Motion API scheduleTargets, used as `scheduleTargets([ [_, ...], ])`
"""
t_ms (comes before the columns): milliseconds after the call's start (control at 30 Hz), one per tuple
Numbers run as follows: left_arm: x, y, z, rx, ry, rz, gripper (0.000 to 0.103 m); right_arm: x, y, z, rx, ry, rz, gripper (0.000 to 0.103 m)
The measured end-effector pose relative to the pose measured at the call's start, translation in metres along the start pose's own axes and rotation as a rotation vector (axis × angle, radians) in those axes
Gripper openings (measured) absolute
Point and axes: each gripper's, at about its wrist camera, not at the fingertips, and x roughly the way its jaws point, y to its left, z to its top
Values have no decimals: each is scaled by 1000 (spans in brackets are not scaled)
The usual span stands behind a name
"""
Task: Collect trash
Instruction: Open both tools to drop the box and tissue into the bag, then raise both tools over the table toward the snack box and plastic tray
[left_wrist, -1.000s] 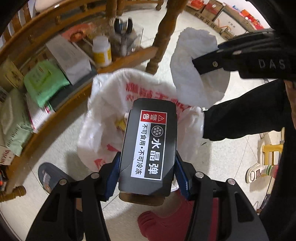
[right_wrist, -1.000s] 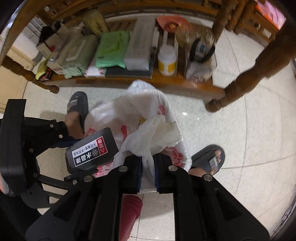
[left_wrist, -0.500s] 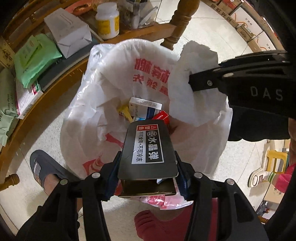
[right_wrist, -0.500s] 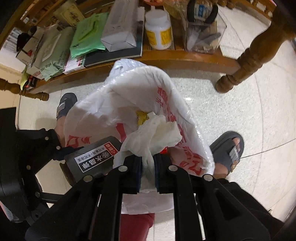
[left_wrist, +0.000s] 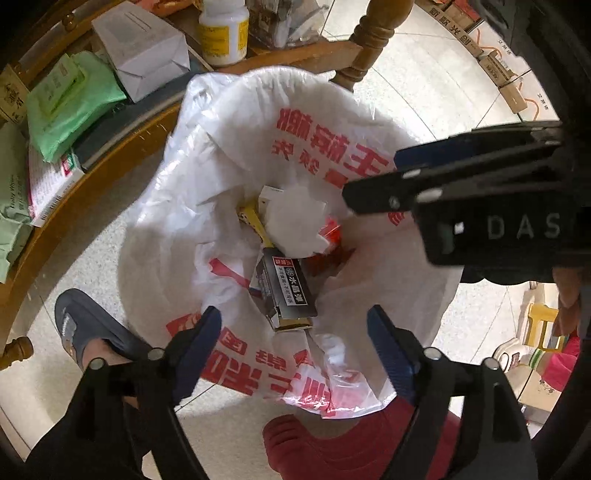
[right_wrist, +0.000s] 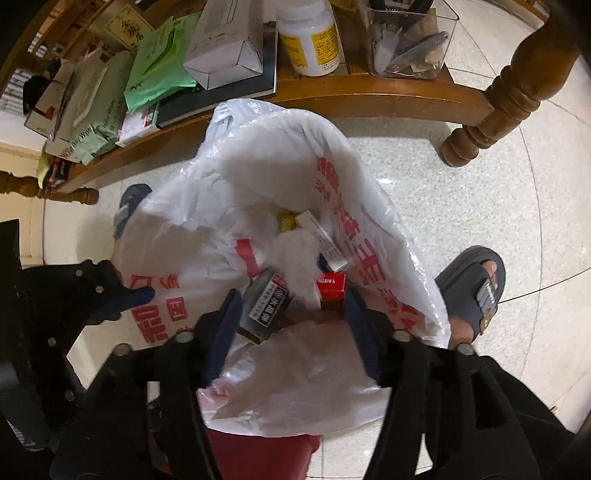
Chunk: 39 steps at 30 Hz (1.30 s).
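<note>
black box (left_wrist: 286, 291) w/ white label, in bag (left_wrist: 229, 155)

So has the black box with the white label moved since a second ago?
Yes. The black box has left the left claw, whose jaws are opening and empty, and dropped down into the white trash bag, landing beside the crumpled tissue.

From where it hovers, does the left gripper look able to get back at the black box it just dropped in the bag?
Probably yes. The black box lies on top of the trash in the open bag, right below the left gripper, whose tongs are opening with nothing between them.
</note>
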Motion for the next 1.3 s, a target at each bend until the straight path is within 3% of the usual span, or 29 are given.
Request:
scheduleTargets([
  [167, -18, 9, -1, -37, -25, 17, 86, -15, -4, -2, 32, -17, 17, 69],
  [300, -41, 8, 0, -61, -64, 39, 94, -37, 3, -8, 3, -34, 0, 71],
  [633, -127, -6, -5, -72, -197, 126, 95, -125, 26, -34, -96, -156, -28, 81],
  [967, -220, -16, -12, -118, -321, 113, 95, -227, 55, -49, -209, -254, -25, 84],
  [1300, -329, -4, 4, -91, -451, 171, 95, -330, 82, -31, -301, -362, -50, 87],
])
